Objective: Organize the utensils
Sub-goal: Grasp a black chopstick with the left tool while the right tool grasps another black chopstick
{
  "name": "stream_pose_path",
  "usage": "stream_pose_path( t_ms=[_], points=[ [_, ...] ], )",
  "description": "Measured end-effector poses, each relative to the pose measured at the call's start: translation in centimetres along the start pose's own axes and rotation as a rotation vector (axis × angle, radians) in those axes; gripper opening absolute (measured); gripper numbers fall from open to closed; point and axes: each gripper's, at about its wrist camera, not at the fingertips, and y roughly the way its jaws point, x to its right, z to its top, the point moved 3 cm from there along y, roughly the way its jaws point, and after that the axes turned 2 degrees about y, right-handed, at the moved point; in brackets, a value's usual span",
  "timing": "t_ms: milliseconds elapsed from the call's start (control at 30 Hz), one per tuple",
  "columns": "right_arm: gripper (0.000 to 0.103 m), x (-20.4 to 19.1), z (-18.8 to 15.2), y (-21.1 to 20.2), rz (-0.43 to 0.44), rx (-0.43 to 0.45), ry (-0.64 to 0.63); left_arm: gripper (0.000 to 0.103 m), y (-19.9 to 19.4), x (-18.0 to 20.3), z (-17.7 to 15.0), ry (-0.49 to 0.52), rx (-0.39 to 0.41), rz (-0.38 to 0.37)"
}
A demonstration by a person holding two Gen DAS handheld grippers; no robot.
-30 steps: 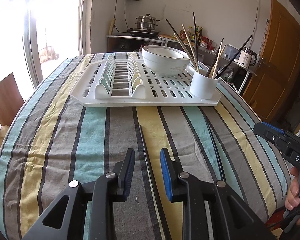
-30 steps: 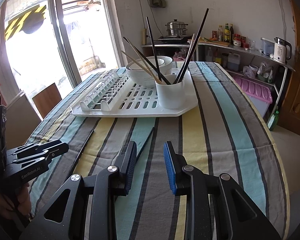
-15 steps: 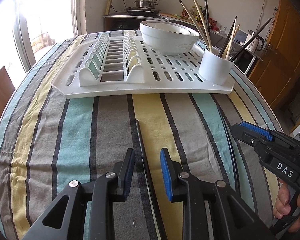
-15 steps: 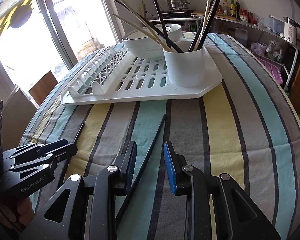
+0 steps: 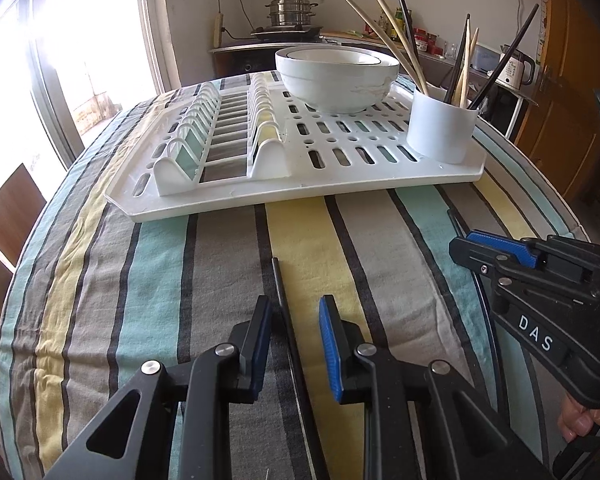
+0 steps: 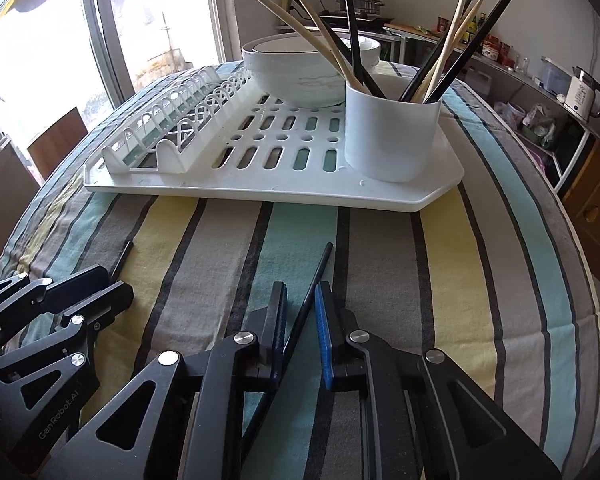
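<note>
Each gripper straddles a black chopstick lying on the striped tabletop (image 5: 204, 264), just short of the white drying rack (image 5: 340, 184).

The right gripper (image 6: 300, 300) has just been closing: its jaws stand narrow around the right chopstick (image 6: 314, 280), whose tip reaches ahead toward the white utensil cup (image 6: 392, 136). Whether both pads already press on the stick cannot be told.

The left gripper (image 5: 294, 314) has closed a little too, yet a clear gap remains, with the left chopstick (image 5: 280, 288) lying nearer its left pad.

To do this pickup well, each gripper should centre the stick, pinch fully before lifting, and keep the stick from rolling. The cup ahead already holds several chopsticks, so insertion will likely need a steep, careful entry.
</note>
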Motion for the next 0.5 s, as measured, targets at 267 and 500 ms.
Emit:
stream_pose_path(
  t_ms=[267,500],
  points=[
    [0.007,0.0,0.19,0.05,0.018,-0.011,-0.002,0.006,0.02,0.05,0.08,0.004,-0.005,0.017],
    [0.005,0.16,0.34,-0.67,0.075,0.001,0.013,0.005,0.25,0.03,0.56,-0.001,-0.019,-0.019]
  ],
)
